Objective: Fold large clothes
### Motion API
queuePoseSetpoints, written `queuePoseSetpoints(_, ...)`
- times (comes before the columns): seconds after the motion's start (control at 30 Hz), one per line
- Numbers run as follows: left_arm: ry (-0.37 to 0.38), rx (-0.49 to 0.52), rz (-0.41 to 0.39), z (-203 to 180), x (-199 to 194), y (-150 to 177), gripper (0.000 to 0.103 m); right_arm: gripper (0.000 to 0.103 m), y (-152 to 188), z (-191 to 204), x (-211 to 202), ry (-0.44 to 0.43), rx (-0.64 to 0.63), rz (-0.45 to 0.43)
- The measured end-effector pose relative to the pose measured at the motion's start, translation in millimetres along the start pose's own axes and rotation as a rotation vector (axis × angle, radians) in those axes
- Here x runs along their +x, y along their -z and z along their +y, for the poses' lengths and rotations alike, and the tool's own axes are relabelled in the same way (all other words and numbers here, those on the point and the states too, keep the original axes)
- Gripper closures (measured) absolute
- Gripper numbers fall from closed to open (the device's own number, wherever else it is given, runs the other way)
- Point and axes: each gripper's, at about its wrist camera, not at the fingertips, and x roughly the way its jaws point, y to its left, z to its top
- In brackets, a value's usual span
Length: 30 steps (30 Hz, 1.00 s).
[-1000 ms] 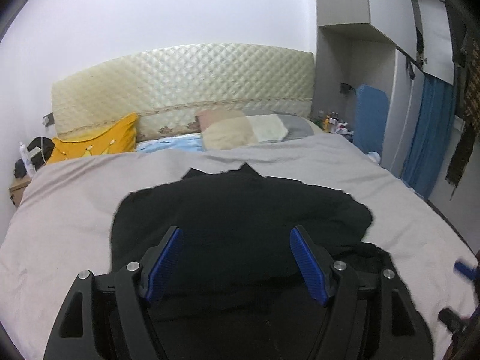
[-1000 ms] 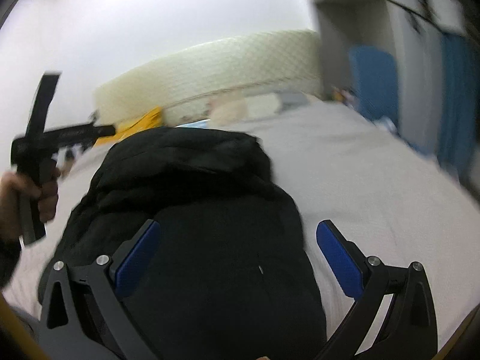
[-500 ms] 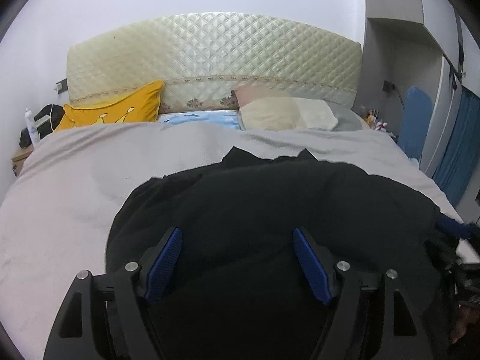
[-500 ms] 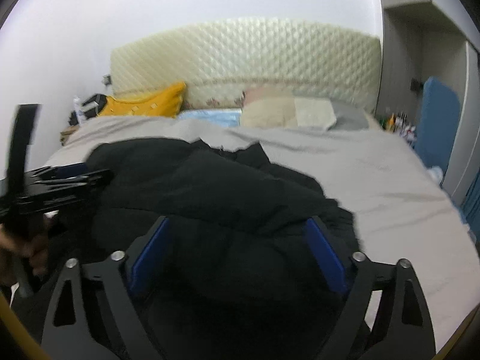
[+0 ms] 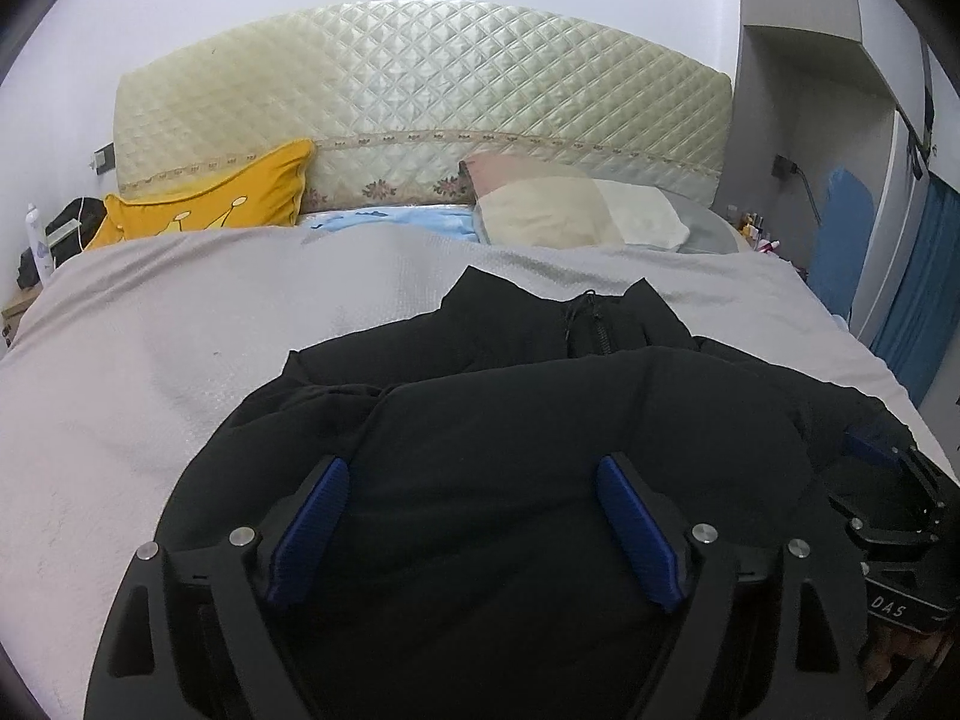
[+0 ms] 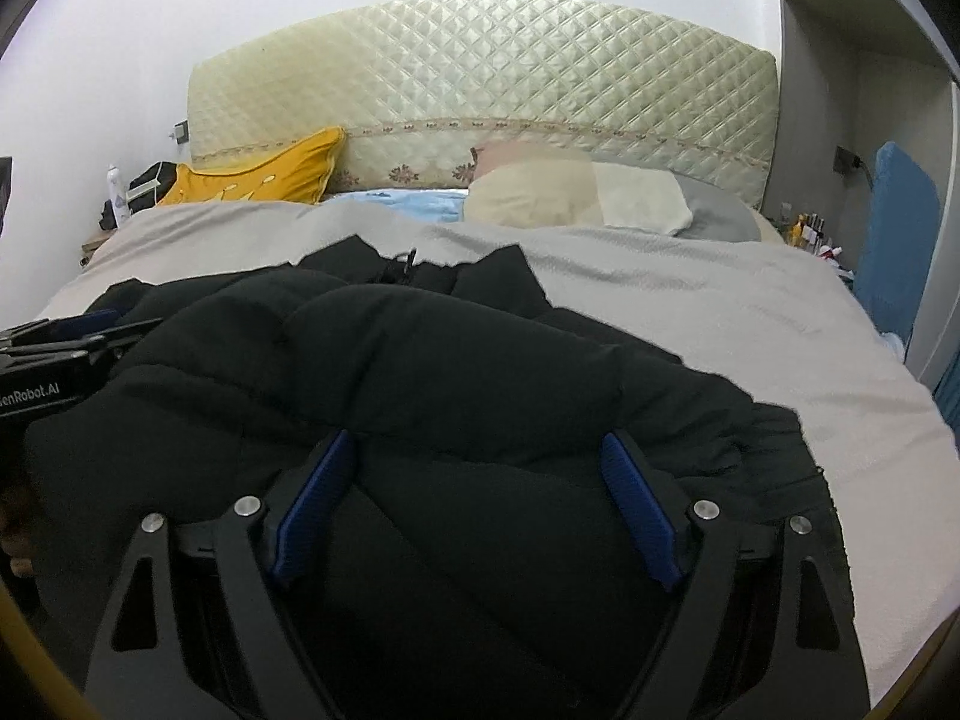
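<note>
Black padded zip-up jacket (image 5: 540, 420) lies bunched on the bed's grey cover (image 5: 150, 360), collar toward the quilted cream headboard (image 5: 420, 90).
I see my left hand-held gripper (image 5: 474, 516) with jaws opening, and my right hand-held gripper (image 6: 474, 492) spread wide; the jacket's fabric sits between both pairs of blue pads, unpinched.

Looked from the foot end, low and close over the black jacket (image 5: 510, 450), toward the headboard (image 5: 420, 90); right view from farther right; headboard and jacket shared.
</note>
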Motion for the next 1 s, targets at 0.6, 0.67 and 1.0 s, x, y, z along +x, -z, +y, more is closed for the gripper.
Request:
queuePoseSetpoints(0.6,-0.064,-0.046,-0.044,-2,-148,-14,0.018,0.018,-29,13,-117,-0.049,0.02,-0.032)
queuePoseSetpoints(0.67,-0.061,-0.046,-0.057,-3,-175,-16,0.018,0.018,-33,17,-148,-0.056,0.009,-0.063)
queuePoseSetpoints(1.0,-0.013,-0.004,-0.163,-32,-341,3,0.015,0.016,-34,29,-303,-0.071,0.001,-0.197)
